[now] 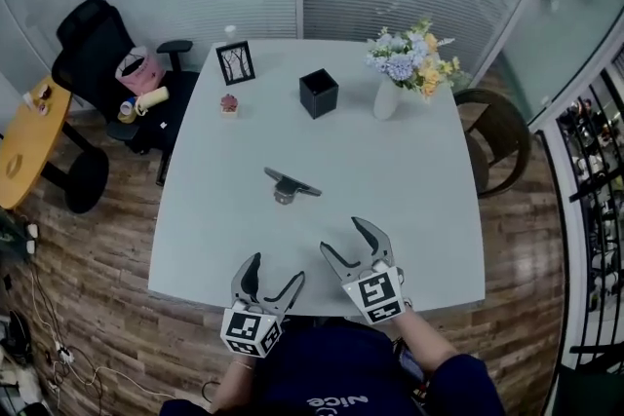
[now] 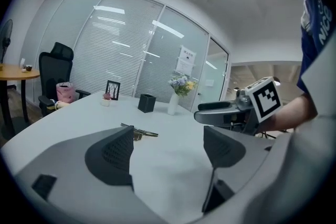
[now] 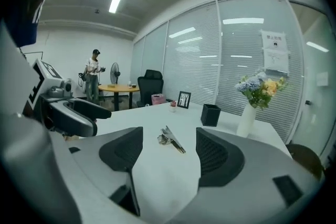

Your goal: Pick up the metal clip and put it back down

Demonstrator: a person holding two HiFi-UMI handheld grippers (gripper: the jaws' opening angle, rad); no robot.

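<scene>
The metal clip [image 1: 289, 187] lies flat near the middle of the white table [image 1: 409, 180]. It shows beyond the jaws in the left gripper view [image 2: 137, 132] and in the right gripper view [image 3: 171, 138]. My left gripper [image 1: 273, 280] hovers at the table's near edge, open and empty. My right gripper [image 1: 350, 239] is a little farther in, to the right of the left one, also open with nothing between its fingers. Both sit well short of the clip.
A black pen cup [image 1: 319, 94], a white vase of flowers [image 1: 390, 93], a small picture frame [image 1: 235, 62] and a tiny potted plant [image 1: 229, 104] stand along the far side. A black office chair [image 1: 97, 54] and a yellow round table [image 1: 24, 146] are at left, a brown chair [image 1: 497, 136] at right.
</scene>
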